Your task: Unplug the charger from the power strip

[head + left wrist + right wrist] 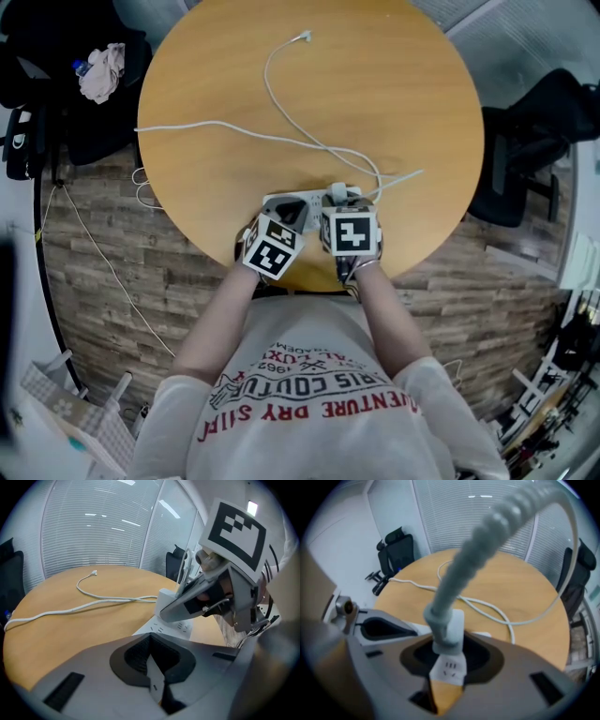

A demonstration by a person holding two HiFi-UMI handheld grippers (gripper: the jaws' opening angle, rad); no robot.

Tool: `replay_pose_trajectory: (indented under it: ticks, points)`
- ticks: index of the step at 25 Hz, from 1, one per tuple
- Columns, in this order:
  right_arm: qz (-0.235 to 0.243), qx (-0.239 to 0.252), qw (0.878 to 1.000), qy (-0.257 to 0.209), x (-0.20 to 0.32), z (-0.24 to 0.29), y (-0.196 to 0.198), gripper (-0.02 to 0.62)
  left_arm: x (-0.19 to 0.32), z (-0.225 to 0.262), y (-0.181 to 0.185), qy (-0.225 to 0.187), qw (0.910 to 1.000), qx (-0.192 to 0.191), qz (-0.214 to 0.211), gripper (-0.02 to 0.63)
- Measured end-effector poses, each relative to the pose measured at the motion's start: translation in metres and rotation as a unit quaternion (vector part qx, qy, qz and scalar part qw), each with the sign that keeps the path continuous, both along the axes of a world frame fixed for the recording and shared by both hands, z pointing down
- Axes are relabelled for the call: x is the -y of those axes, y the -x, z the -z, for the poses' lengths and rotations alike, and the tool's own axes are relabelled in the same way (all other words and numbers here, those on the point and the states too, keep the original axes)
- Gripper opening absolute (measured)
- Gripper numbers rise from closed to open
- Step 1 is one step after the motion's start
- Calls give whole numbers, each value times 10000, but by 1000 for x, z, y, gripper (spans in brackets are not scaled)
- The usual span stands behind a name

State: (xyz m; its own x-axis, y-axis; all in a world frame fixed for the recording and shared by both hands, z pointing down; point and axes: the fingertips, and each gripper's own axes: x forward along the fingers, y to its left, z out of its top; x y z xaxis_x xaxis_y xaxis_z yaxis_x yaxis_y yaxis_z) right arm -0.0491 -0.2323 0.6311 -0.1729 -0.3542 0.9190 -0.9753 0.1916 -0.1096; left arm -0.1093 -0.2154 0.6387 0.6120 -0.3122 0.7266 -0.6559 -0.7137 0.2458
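Note:
A white power strip (286,200) lies near the front edge of the round wooden table (309,94). The white charger (339,193) stands on the strip's right part, and its cable (272,84) runs toward the far side. My left gripper (286,216) is shut on the strip's left end; the strip (171,627) shows as a white wedge between its pads. My right gripper (449,641) points steeply down over the charger (450,623), with both pads against its sides. Below the charger the strip's sockets (450,667) show. The right gripper (187,606) also shows in the left gripper view, around the charger (165,597).
A second white cord (187,128) crosses the table to its left edge. Black office chairs stand to the left (56,84) and right (534,131) of the table. The table's front edge is right under my hands, with wooden floor (112,272) below.

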Motion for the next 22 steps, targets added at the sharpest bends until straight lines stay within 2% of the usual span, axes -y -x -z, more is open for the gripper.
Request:
replay_pose_trajectory:
  ticks: [3, 8, 10, 18, 20, 22]
  points:
    - [82, -41, 10000, 26, 3, 2, 3, 156, 2, 0, 0, 4, 10000, -31, 13, 28]
    - [-83, -231, 9962, -835, -1, 6, 2, 155, 4, -1, 2, 124, 9998, -36, 171, 29]
    - [-217, -202, 9952, -934, -5, 6, 0, 155, 4, -2, 2, 138, 9997, -40, 187, 29]
    - [-213, 49, 9997, -65, -2, 2, 2, 156, 4, -2, 3, 8, 9999, -36, 95, 29]
    - [-179, -16, 9998, -27, -3, 3, -1, 156, 3, -1, 2, 7, 9999, -55, 103, 28]
    - [-179, -48, 9997, -176, -3, 5, -3, 156, 4, 0, 1, -47, 9999, -21, 121, 29]
